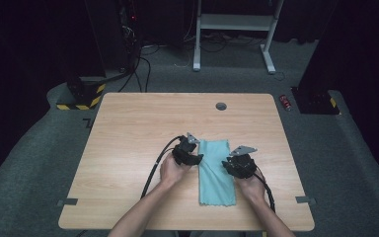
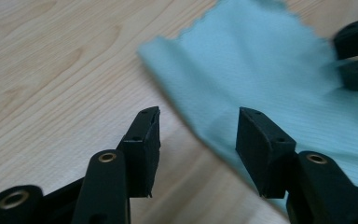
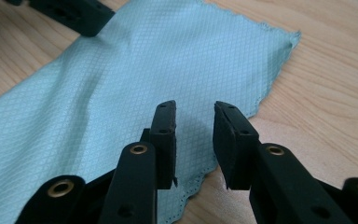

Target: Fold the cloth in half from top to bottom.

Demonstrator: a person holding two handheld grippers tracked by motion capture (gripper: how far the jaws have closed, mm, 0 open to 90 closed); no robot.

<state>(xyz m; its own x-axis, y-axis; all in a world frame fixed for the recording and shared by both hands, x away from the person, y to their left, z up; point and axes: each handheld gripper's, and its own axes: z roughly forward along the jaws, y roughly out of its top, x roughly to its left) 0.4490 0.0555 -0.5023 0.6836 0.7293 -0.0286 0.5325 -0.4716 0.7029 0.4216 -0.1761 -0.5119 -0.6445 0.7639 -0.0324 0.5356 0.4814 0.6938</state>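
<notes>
A long teal cloth (image 1: 216, 172) lay flat on the wooden table (image 1: 128, 128), its long axis running twelve to six. Woven, with scalloped edges. The left gripper (image 1: 195, 159) at its nine o'clock side and the right gripper (image 1: 228, 165) at three both stood apart, empty.

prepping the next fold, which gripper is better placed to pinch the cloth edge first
Right, probably. The right gripper has open jaws over the cloth edge; the left gripper straddles its edge, one jaw over bare table.
</notes>
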